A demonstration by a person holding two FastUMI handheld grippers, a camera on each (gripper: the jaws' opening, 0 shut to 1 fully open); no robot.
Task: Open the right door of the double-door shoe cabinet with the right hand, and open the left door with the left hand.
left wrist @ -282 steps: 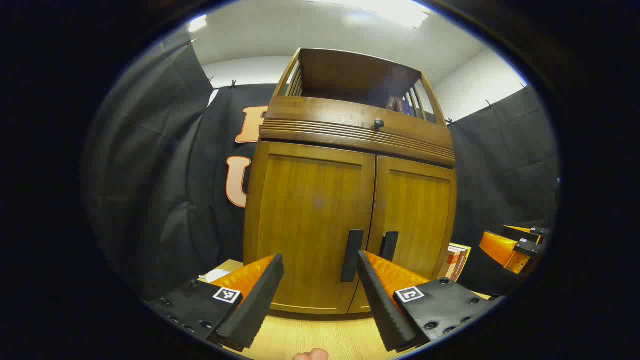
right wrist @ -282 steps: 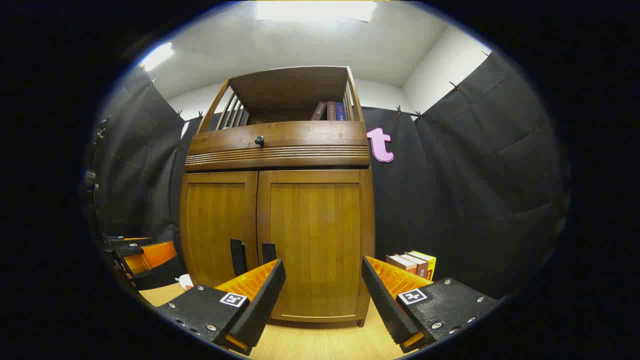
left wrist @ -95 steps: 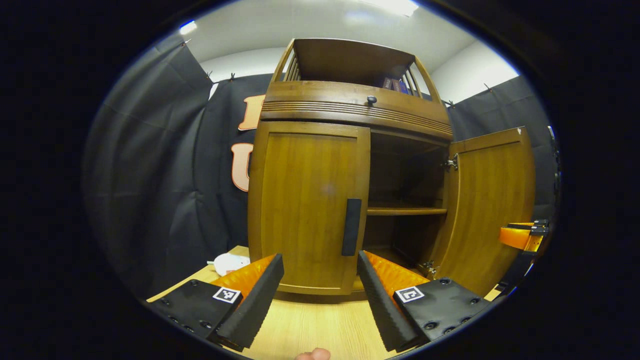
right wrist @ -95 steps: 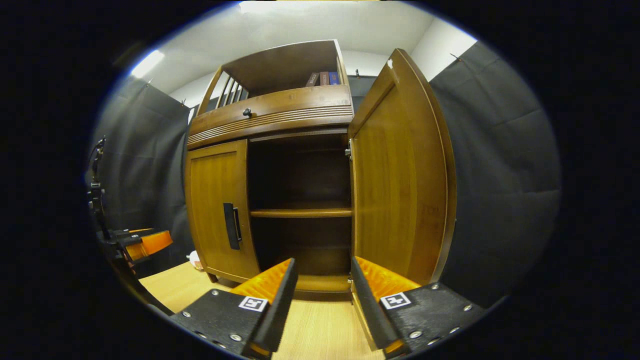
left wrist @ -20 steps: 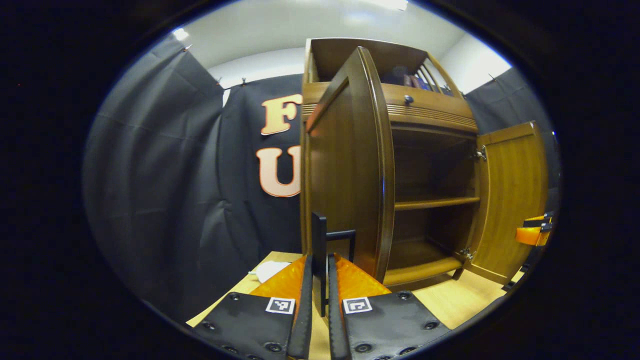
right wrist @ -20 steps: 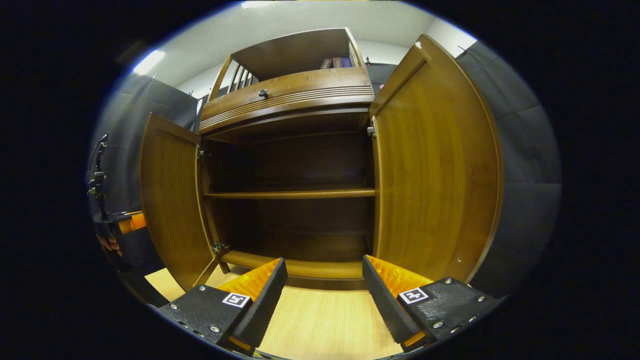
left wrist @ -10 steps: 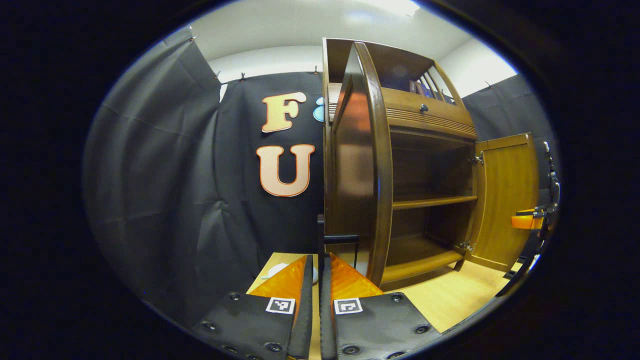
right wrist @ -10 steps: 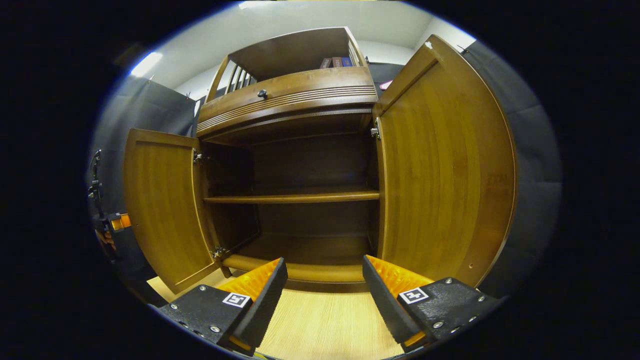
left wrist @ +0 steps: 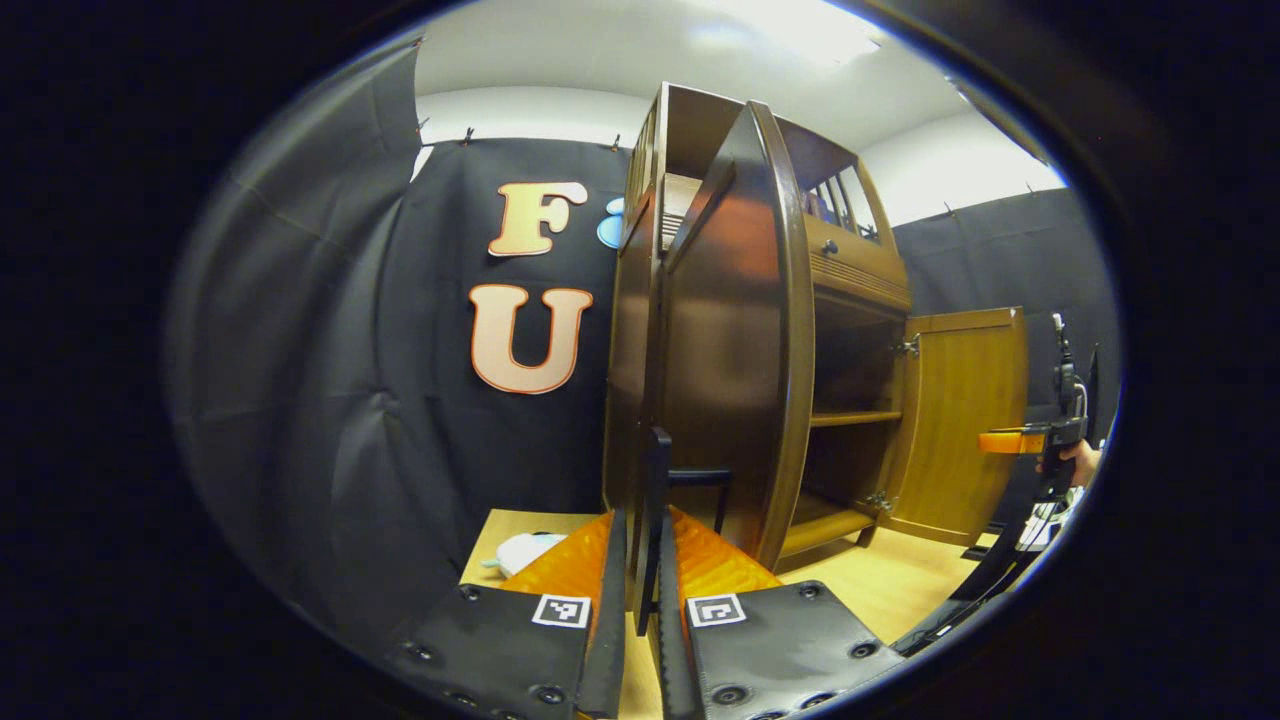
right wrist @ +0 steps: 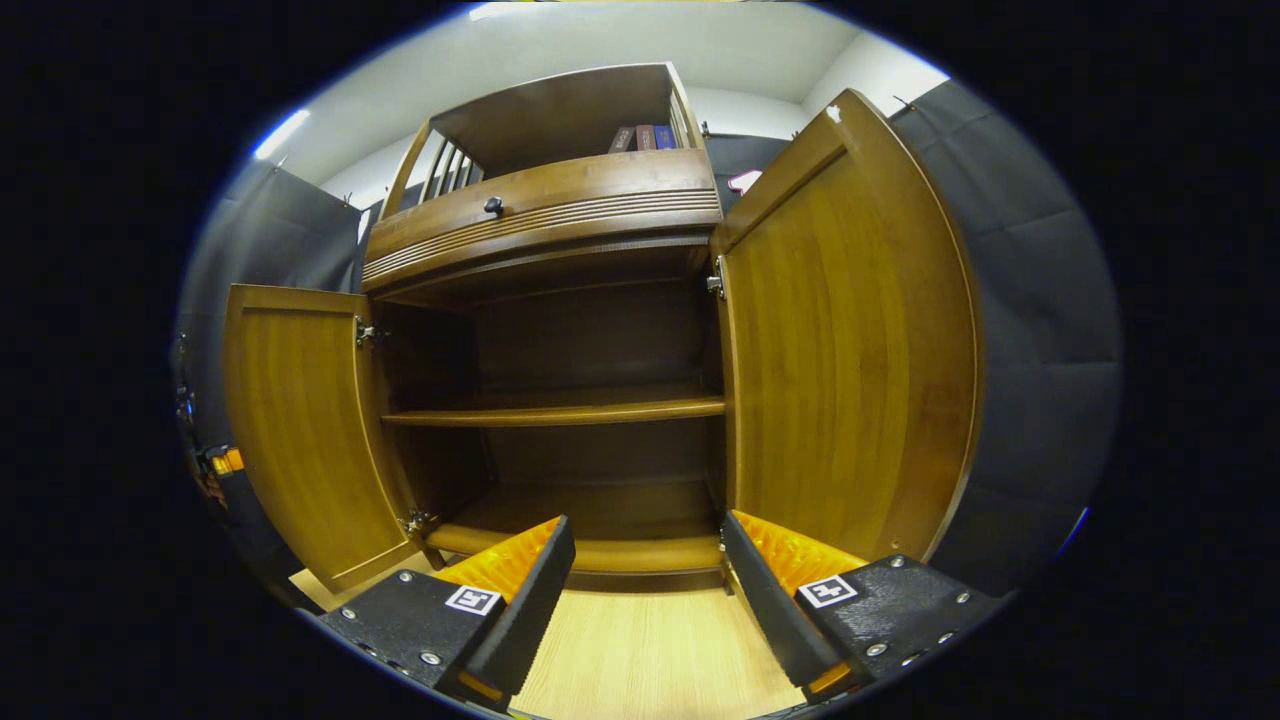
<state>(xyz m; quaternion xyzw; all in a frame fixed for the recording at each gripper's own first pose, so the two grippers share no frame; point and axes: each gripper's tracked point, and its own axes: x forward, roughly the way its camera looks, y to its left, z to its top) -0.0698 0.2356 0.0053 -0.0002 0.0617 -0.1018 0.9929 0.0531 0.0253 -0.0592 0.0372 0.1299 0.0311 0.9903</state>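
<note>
The wooden shoe cabinet (right wrist: 560,220) stands with both doors swung wide. In the left gripper view my left gripper (left wrist: 640,520) is shut on the dark bar handle (left wrist: 656,500) of the left door (left wrist: 735,340), which I see from its outer face, edge toward me. The right door (left wrist: 965,420) hangs open farther back, and the right gripper (left wrist: 1010,441) shows beyond it with a hand on it. In the right gripper view my right gripper (right wrist: 645,540) is open in front of the cabinet's bottom shelf, with nothing between its fingers. Left door (right wrist: 295,420) and right door (right wrist: 850,360) flank the dark empty inside.
One shelf (right wrist: 560,412) crosses the cabinet's middle. A drawer with a dark knob (right wrist: 493,206) sits above the doors, and books (right wrist: 640,137) stand on top. A white object (left wrist: 520,550) lies on the wooden floor (right wrist: 650,650) left of the cabinet.
The left door has swung farther open, pulled by my left gripper on its handle. My right gripper has stayed open and shifted slightly to the right.
</note>
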